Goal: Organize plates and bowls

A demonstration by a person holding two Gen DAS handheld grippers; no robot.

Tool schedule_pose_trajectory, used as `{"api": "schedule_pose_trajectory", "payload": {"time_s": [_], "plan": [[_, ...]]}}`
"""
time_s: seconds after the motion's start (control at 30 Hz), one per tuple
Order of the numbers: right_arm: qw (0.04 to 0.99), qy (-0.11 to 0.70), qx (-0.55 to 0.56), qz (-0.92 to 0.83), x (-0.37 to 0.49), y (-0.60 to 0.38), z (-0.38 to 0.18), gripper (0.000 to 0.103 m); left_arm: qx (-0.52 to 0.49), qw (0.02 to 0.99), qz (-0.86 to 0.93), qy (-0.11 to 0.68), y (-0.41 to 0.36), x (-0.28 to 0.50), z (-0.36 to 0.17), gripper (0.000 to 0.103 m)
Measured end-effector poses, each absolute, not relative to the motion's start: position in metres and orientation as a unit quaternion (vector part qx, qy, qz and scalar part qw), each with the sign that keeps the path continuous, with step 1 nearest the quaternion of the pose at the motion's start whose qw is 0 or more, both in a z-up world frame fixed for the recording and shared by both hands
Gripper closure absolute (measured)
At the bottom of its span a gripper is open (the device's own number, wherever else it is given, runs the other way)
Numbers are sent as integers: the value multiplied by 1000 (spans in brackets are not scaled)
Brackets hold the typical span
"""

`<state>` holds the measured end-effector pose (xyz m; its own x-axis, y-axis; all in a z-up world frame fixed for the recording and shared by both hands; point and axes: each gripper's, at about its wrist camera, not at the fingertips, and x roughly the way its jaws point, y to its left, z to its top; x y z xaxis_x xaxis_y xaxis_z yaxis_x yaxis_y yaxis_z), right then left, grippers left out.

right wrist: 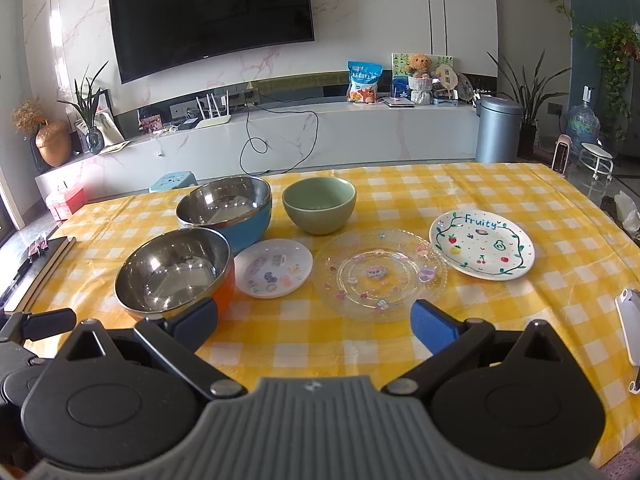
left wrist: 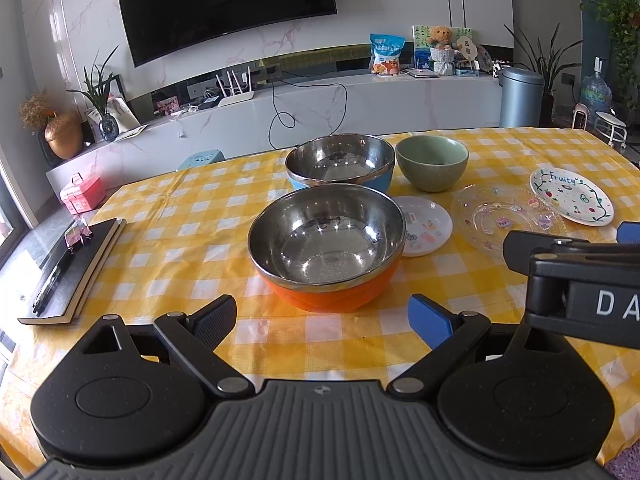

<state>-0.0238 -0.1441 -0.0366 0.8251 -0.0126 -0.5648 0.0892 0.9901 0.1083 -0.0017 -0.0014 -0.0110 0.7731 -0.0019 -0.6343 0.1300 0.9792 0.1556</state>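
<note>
An orange steel-lined bowl (left wrist: 326, 246) (right wrist: 174, 272) sits nearest. Behind it is a blue steel-lined bowl (left wrist: 340, 164) (right wrist: 226, 210), and a green ceramic bowl (left wrist: 432, 162) (right wrist: 319, 204) to its right. A small white plate (left wrist: 426, 224) (right wrist: 273, 268), a clear glass plate (left wrist: 504, 216) (right wrist: 380, 274) and a white "Fruity" plate (left wrist: 572, 196) (right wrist: 482, 244) lie in a row to the right. My left gripper (left wrist: 324, 320) is open and empty, just in front of the orange bowl. My right gripper (right wrist: 314, 326) is open and empty, in front of the small and glass plates.
The table has a yellow checked cloth (left wrist: 180, 220) (right wrist: 520, 312). A dark notebook (left wrist: 76, 264) (right wrist: 36, 272) lies at the left edge. A white object (right wrist: 630, 320) lies at the right edge. The right gripper's body (left wrist: 580, 276) shows at the right of the left wrist view.
</note>
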Motion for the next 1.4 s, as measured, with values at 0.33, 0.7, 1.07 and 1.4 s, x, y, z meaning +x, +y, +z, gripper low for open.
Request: {"api": "schedule_pose_trajectory", "payload": {"time_s": [0.33, 0.7, 1.07, 1.4], "plan": [[953, 292, 68, -30, -25, -144, -37, 3, 96, 937, -35, 335, -1, -1, -10, 0], [954, 292, 68, -30, -25, -144, -37, 3, 96, 936, -36, 336, -1, -1, -10, 0], [955, 287, 66, -31, -24, -144, -36, 3, 79, 939, -28, 334, 11, 1, -5, 0], [956, 282, 76, 3, -5, -136, -31, 3, -3, 941, -47, 334, 52, 23, 16, 11]]}}
